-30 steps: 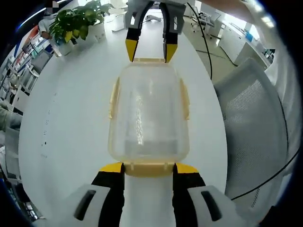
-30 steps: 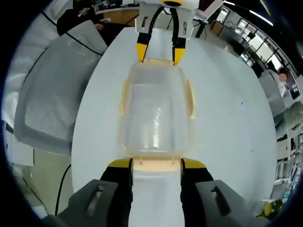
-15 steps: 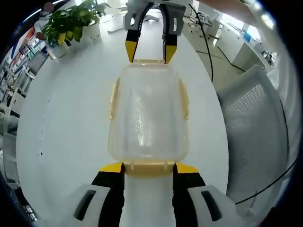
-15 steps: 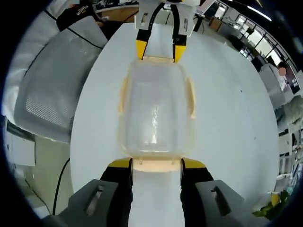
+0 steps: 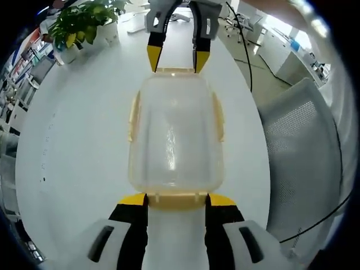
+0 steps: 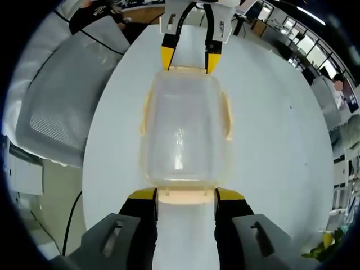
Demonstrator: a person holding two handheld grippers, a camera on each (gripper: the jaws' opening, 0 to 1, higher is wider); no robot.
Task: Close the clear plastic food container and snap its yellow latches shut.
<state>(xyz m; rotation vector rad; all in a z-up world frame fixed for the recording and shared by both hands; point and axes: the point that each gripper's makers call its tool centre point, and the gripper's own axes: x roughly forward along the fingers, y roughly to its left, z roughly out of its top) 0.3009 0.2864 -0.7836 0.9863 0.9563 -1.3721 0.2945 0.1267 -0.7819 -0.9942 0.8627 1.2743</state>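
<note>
A clear plastic food container point(image 5: 174, 135) with its lid on lies on the white round table point(image 5: 73, 140). Pale yellow latches point(image 5: 134, 115) run along its long sides. My left gripper point(image 5: 177, 198) has its yellow-tipped jaws on either side of the near end latch point(image 5: 177, 201), touching it. At the far end, the right gripper point(image 5: 174, 59) holds the opposite latch the same way. In the right gripper view the container point(image 6: 185, 135) lies between my right gripper point(image 6: 186, 196), closed on its end latch point(image 6: 186, 197), and the left gripper point(image 6: 188, 59).
A grey mesh office chair point(image 5: 304, 140) stands beside the table, also seen as the chair point(image 6: 62, 101) in the right gripper view. A potted plant point(image 5: 79, 25) sits at the table's far edge. A black cable point(image 5: 242, 39) trails off near the right gripper.
The background has shifted a little in both views, while the container keeps the same place between both grippers. The jaws have not changed their spacing.
</note>
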